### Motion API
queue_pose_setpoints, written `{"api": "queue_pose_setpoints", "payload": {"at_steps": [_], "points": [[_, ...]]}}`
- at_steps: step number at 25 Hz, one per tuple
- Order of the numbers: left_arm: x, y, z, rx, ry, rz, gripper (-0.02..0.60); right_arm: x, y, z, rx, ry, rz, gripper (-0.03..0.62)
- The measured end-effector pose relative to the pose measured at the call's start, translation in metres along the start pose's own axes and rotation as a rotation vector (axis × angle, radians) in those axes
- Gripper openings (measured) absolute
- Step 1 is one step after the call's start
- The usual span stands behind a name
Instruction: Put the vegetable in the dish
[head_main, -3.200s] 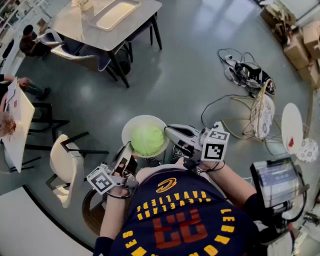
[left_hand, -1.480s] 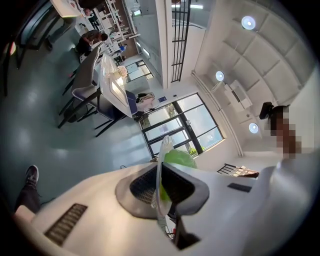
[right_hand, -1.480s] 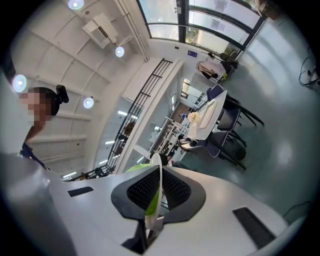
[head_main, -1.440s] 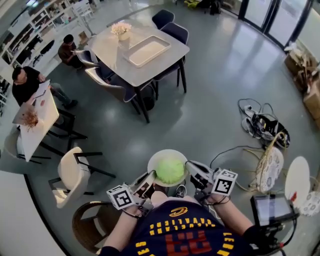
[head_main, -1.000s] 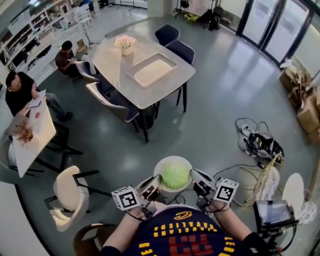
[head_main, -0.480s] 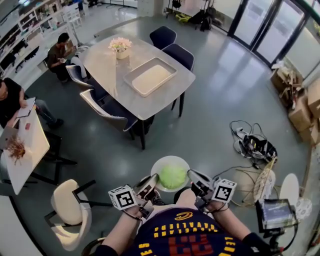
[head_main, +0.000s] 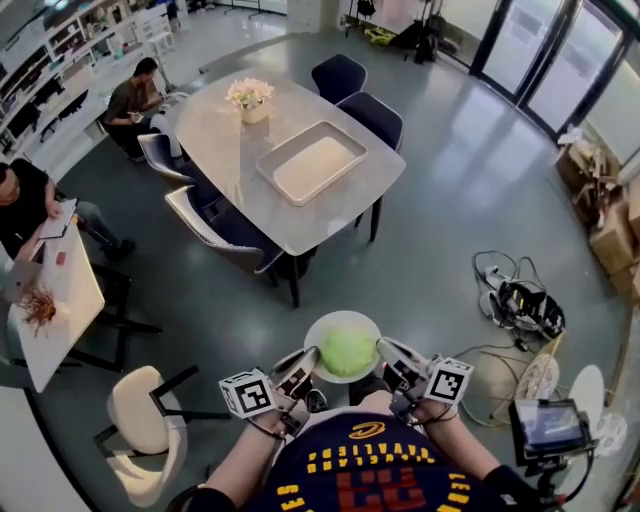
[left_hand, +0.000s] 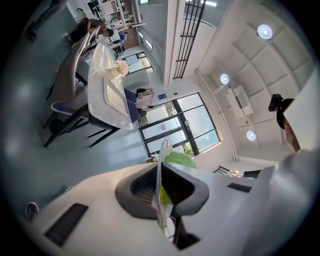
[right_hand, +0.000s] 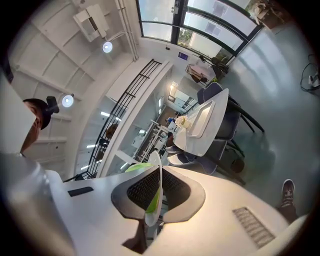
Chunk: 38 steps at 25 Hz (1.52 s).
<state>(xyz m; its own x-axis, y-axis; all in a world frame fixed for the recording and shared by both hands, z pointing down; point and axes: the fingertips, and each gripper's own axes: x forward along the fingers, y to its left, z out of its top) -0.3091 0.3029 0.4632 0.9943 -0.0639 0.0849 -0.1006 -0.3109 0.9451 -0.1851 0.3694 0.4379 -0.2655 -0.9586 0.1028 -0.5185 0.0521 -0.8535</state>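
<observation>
A white dish (head_main: 322, 327) with a round green cabbage (head_main: 348, 350) in it hangs in the air in front of the person's chest. My left gripper (head_main: 303, 362) is shut on the dish's left rim and my right gripper (head_main: 384, 351) is shut on its right rim. In the left gripper view the thin rim (left_hand: 163, 150) runs edge-on between the jaws of the left gripper (left_hand: 161, 190), with the cabbage (left_hand: 180, 158) showing past them. In the right gripper view the rim (right_hand: 156, 159) is pinched by the right gripper (right_hand: 156, 192), and the cabbage (right_hand: 138, 167) shows to its left.
Ahead stands a grey dining table (head_main: 230, 150) with a cream tray (head_main: 312, 163) and a flower pot (head_main: 250, 97), with dark chairs (head_main: 225, 225) round it. People sit at the far left. A cream chair (head_main: 140, 420) is near left. Cables (head_main: 520, 305) lie on the floor at right.
The dish with the cabbage has stayed held between both grippers. The person has walked and turned, so the dining table has come into view and sits closer and more central.
</observation>
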Motion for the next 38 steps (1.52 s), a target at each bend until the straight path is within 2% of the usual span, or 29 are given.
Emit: {"api": "queue_pose_setpoints", "payload": {"at_steps": [7,20,27,33,38], "points": [[0.063,0.008,0.038,0.009,-0.024,0.040,0.018,0.029,-0.043,0.062,0.024,0.014,0.033,0.017],[0.231,-0.009,0.083,0.021,-0.050,0.077,0.018,0.032,-0.131,0.218,0.053,0.022,0.053,0.017],[0.270,-0.001,0.103,-0.005,-0.083,0.113,0.018,0.050,-0.156,0.256,0.074,0.058,0.084,0.017],[0.293,0.022,0.133,-0.021,-0.078,0.148,0.018,0.082,-0.180,0.277,0.091,0.081,0.076,0.017],[0.323,0.041,0.166,-0.040,-0.060,0.129,0.018,0.113,-0.200,0.304,0.082,0.073,0.054,0.017]]}}
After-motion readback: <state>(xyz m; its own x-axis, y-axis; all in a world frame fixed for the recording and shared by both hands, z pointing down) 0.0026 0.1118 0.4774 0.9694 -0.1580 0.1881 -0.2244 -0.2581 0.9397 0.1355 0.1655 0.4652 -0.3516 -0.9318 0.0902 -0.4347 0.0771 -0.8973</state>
